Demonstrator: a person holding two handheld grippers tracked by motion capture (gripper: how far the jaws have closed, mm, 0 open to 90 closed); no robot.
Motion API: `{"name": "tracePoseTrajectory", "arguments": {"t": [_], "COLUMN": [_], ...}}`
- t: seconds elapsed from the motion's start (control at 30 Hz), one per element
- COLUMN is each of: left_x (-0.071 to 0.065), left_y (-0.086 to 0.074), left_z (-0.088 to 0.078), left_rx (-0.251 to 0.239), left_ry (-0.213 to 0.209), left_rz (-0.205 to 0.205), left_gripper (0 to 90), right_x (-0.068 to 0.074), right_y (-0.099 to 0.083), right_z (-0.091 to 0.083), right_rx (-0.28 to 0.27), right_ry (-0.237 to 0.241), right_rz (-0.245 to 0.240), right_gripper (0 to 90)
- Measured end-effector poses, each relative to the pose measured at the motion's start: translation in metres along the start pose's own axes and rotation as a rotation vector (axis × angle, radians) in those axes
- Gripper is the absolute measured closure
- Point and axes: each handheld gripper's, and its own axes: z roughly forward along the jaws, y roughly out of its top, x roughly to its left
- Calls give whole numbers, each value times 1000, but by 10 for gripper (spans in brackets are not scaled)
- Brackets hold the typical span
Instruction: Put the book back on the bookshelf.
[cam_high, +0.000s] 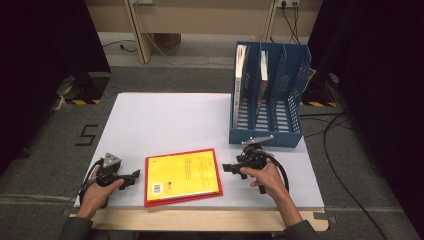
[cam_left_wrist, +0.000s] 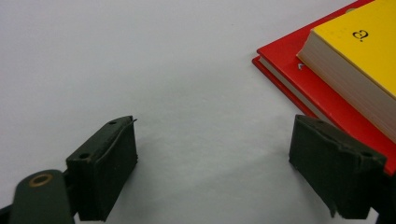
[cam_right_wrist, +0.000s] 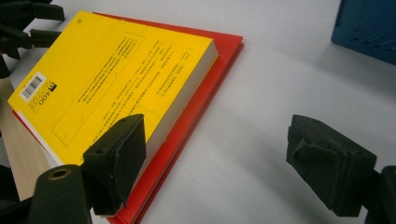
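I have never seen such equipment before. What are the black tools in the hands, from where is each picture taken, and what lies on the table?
A person sits at a white table and holds one hand tool in each hand. Each tool is a gripper with two black jaws that open and close. The high view looks down from above: the left gripper is at the left, the right gripper at the right. The two other pictures come from small cameras riding on the grippers, looking along their jaws.

Between the grippers lies a yellow book on top of a larger red book. Behind them stands a blue file rack with a few books upright inside.

Both grippers are open and hold nothing; in each gripper view one jaw stands close to the stacked books.
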Motion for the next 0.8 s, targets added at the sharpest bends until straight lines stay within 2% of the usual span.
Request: {"name": "tracePoseTrajectory", "arguments": {"t": [0.13,0.23,0.47,0.67,0.73,0.77,0.8], "left_x": [-3,-5,-13,-23,-27,-29,-29], "left_y": [-1,1,3,4,5,5,5], "left_z": [-4,-9,-13,-11,-10,-11,-11], "left_rx": [-14,-57,-79,-53,-42,-42,-42], "left_ry": [-10,-22,-80,-111,-120,-103,-100], "left_rz": [10,-3,-1,43,73,97,103], "left_gripper": [149,149,149,149,149,155,147], "right_x": [1,1,2,4,4,5,5], "right_y": [-1,-2,-2,-3,-4,-4,-5], "right_z": [4,6,9,13,15,16,17], "right_rx": [10,18,26,36,38,41,43], "right_ry": [10,7,6,15,15,16,21], "right_rz": [7,2,1,1,-1,3,5], "right_gripper": [210,210,210,210,210,210,211]}}
